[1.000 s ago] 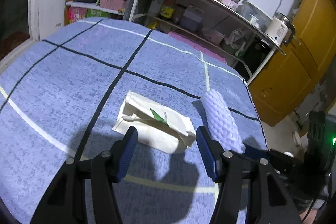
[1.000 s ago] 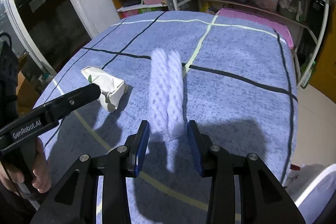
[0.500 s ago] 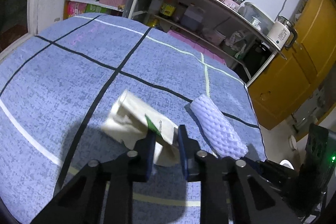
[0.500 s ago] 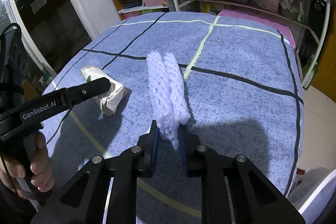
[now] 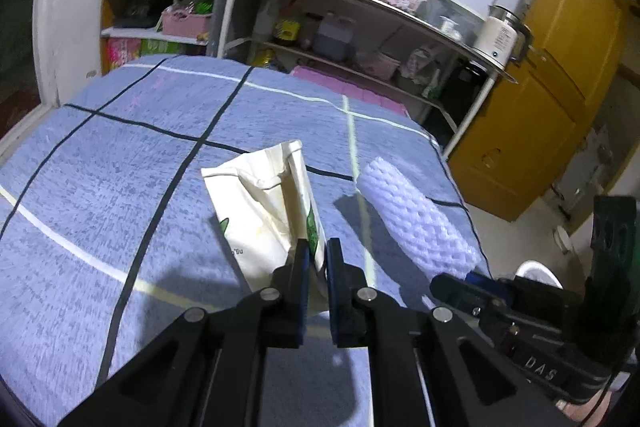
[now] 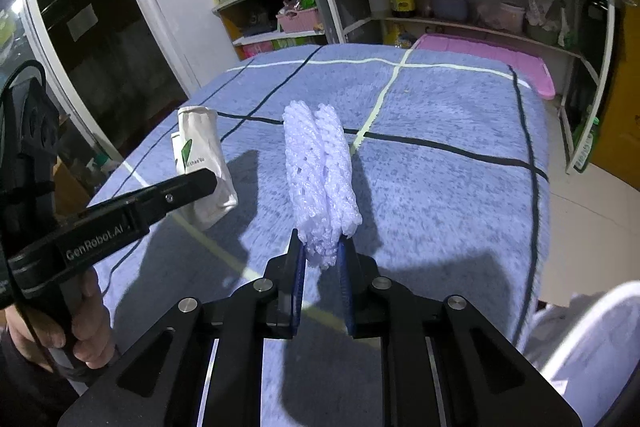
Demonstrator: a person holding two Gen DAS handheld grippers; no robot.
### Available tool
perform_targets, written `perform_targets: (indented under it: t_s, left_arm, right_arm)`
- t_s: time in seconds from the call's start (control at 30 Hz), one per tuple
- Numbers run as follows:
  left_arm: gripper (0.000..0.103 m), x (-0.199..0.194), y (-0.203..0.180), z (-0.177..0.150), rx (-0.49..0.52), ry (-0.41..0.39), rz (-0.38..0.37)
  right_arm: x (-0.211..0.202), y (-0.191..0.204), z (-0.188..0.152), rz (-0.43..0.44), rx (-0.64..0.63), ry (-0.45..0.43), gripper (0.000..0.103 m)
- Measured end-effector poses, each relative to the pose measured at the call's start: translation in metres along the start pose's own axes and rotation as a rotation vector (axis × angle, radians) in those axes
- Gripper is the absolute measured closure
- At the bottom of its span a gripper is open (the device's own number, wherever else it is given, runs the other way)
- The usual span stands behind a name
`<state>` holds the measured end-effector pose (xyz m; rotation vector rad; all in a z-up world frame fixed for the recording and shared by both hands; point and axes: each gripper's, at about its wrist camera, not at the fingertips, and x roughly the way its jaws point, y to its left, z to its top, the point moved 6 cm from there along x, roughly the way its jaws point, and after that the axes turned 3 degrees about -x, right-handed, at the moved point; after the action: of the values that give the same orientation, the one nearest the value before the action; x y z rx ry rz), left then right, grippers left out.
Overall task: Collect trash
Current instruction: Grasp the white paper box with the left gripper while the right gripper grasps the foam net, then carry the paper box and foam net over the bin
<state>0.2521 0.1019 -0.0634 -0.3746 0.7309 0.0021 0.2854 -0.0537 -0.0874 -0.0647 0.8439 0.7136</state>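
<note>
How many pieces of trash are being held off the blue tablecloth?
2. The cream paper bag is pinched in the left gripper; the white foam net is pinched in the right gripper.

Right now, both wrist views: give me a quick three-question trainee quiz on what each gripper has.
1. True or false: the left gripper is shut on the cream paper bag.
2. What does the right gripper hold? A) kettle B) white foam net C) pink tray
3. Fill in: both items are lifted over the blue checked ____.

Key: 1 true; 2 B; 3 cloth.
</note>
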Motion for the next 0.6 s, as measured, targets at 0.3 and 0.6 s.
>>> perform_targets:
  t_s: [0.3, 0.6]
  left_arm:
    - [0.094, -0.031, -0.032, -0.021, 0.073, -0.009, -0.042]
    - [0.094, -0.059, -0.064, -0.04, 0.127, -0.021, -0.09]
  right_arm:
    - [-0.052, 0.0, -0.018, -0.016, 0.024, -0.068, 0.087]
    - [-0.1, -0.002, -0.038, -0.055, 0.041, -0.126, 0.087]
